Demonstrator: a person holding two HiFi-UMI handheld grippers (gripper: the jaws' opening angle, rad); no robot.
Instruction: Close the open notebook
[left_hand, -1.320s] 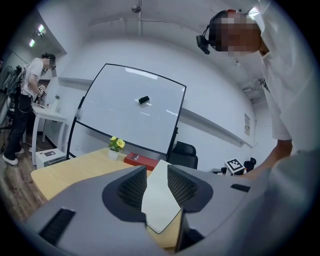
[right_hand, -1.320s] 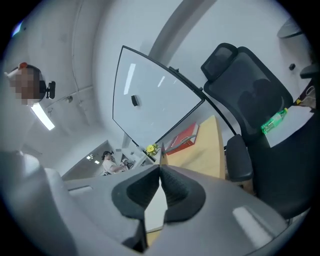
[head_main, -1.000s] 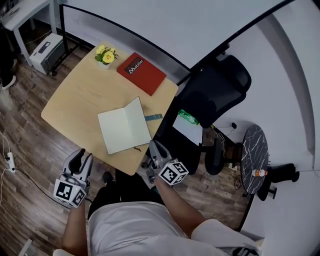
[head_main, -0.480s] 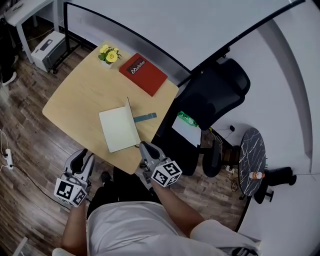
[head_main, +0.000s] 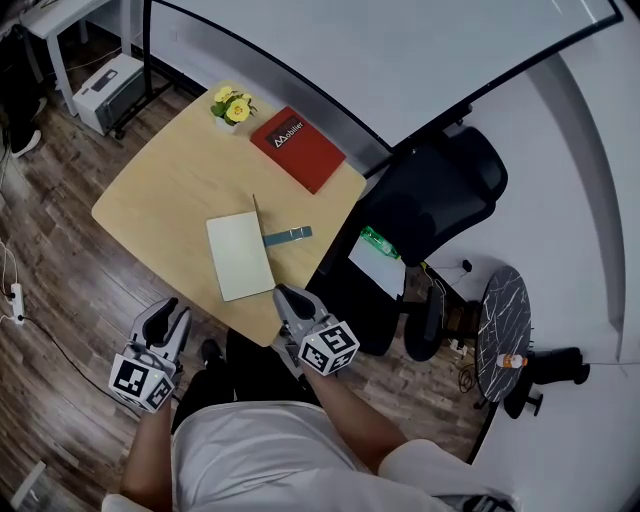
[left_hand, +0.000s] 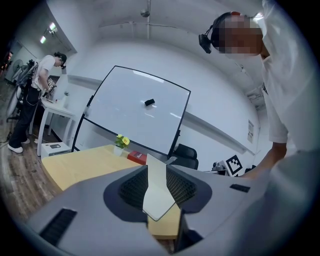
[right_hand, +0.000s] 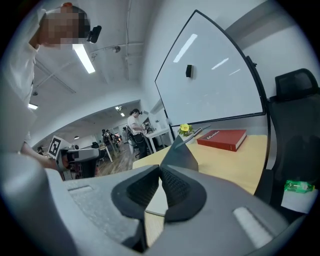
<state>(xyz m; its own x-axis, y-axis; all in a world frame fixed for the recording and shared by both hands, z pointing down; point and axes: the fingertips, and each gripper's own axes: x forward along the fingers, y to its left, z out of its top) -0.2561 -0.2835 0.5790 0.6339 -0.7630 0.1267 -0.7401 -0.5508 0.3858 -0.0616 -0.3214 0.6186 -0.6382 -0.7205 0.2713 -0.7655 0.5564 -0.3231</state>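
The notebook (head_main: 238, 258) lies on the table (head_main: 160, 190) just ahead of your right tongs (head_main: 282, 295), one leaf flat and its cover standing almost upright. Those tongs are pressed together on nothing. Your left tongs (head_main: 172, 311), off to the notebook's near left, are spread and empty, and their jaws have just been closing. Beyond the notebook lie a teal ruler (head_main: 288, 236) and a red book (head_main: 297, 148).

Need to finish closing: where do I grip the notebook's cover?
Its free top edge at the near corner, coming from the right. The cover stands almost upright over the flat page, so that edge is clear and a leftward push should drop it shut.
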